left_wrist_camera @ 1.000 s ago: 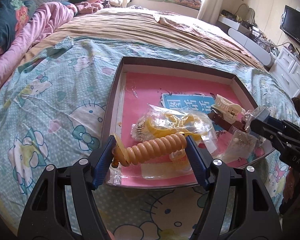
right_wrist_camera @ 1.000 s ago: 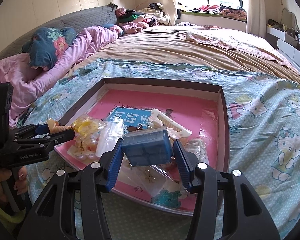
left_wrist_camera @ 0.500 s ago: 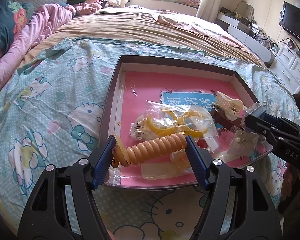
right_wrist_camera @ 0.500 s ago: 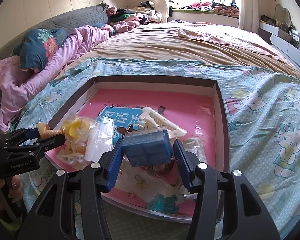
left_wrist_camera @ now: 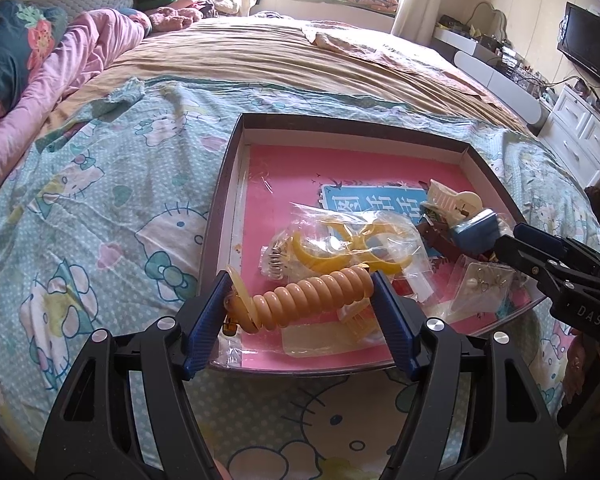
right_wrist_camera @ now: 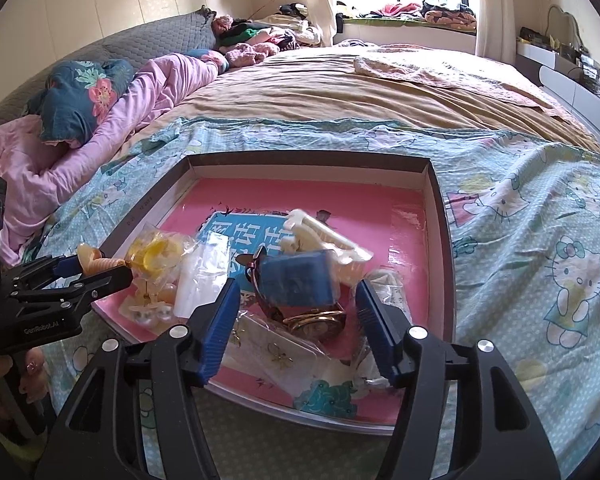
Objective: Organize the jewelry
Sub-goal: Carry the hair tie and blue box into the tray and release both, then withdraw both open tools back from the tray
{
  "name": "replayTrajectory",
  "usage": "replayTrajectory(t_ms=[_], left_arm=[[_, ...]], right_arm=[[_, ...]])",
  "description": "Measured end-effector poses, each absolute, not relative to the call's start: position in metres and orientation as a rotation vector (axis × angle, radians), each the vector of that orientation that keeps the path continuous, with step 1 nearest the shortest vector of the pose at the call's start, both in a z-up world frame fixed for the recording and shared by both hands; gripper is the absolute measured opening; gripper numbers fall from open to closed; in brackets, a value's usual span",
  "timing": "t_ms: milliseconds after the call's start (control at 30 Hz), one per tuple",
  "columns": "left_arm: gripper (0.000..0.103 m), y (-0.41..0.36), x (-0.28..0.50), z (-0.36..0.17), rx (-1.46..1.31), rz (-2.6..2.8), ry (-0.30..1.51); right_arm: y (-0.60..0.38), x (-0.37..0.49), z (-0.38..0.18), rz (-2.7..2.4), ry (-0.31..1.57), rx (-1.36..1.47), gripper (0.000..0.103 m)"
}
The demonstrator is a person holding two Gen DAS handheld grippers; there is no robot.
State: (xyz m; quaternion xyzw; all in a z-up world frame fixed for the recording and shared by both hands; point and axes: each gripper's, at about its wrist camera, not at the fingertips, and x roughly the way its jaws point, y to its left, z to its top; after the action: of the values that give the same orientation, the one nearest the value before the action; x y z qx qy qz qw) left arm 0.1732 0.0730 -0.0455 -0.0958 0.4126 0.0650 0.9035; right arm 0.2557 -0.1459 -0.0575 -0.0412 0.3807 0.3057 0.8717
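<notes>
**Left wrist view: sorting barely begun, both grippers over the tray**

Most pieces lay jumbled in the pink-lined tray [left_wrist_camera: 236, 184] on the bed. The left gripper [left_wrist_camera: 300, 300], low at the tray's near edge, clamped an orange spiral hair tie [left_wrist_camera: 312, 294]. The right gripper [right_wrist_camera: 296, 304] hung spread apart; the blue box [right_wrist_camera: 296, 280] sat unpinched between its fingers.

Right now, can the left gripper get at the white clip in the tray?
Probably not. The left gripper is shut on the spiral clip, so its jaws are full, and a bag of yellow pieces lies between it and the white clip.
</notes>
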Motion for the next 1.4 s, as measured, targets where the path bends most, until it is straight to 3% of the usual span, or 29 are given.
replayTrajectory(t_ms=[400, 700, 1200, 1400], left_arm=[[0.066, 0.075, 0.172, -0.043, -0.193, 0.134, 0.850], [0.071, 0.073, 0.166, -0.033, -0.189, 0.127, 0.838], [0.093, 0.064, 0.143, 0.000, -0.169, 0.121, 0.773], [0.093, 0.060, 0.128, 0.007, -0.176, 0.116, 0.759]], right_arm=[[-0.166, 0.243, -0.042, 0.614, 0.764, -0.062, 0.080], [-0.175, 0.234, -0.031, 0.595, 0.741, -0.059, 0.084], [-0.188, 0.206, -0.006, 0.590, 0.685, -0.060, 0.094], [-0.197, 0.191, 0.005, 0.588, 0.656, -0.057, 0.097]])
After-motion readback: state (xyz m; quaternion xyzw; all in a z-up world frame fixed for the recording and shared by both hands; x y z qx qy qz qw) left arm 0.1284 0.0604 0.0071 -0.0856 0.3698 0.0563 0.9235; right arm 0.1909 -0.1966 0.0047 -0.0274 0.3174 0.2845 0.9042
